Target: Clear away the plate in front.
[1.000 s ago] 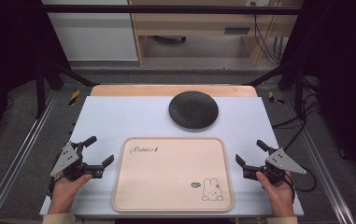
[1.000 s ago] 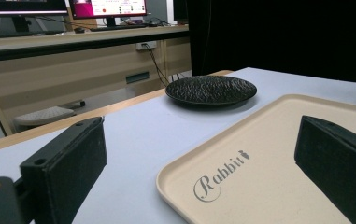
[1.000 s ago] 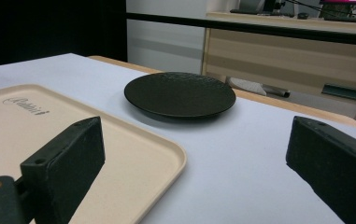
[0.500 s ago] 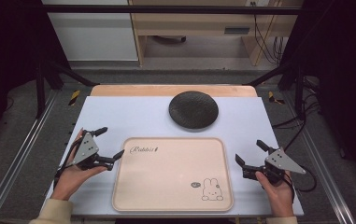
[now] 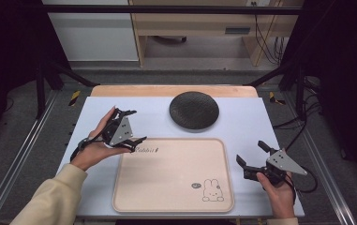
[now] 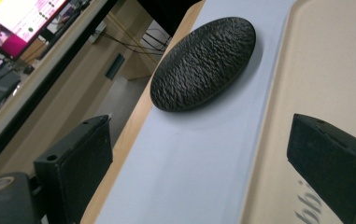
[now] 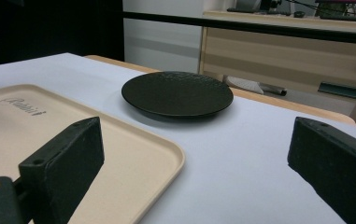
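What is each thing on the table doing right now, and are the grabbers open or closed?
Round black textured plate: flat on the table, nothing on it.
Beige rectangular tray with rabbit drawing: flat, nothing on it.
Left gripper: raised, jaws open and just closing slightly, holding nothing.
Right gripper: low beside the tray, jaws open, holding nothing.

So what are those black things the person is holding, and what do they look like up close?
They are handheld grippers. Each one, the left gripper and the right gripper, is a black frame with two blocky black jaws, topped by a grey three-cornered plate with small dark dots. A thin black cable trails from each. The left arm wears a cream sleeve; a dark band circles the right wrist.
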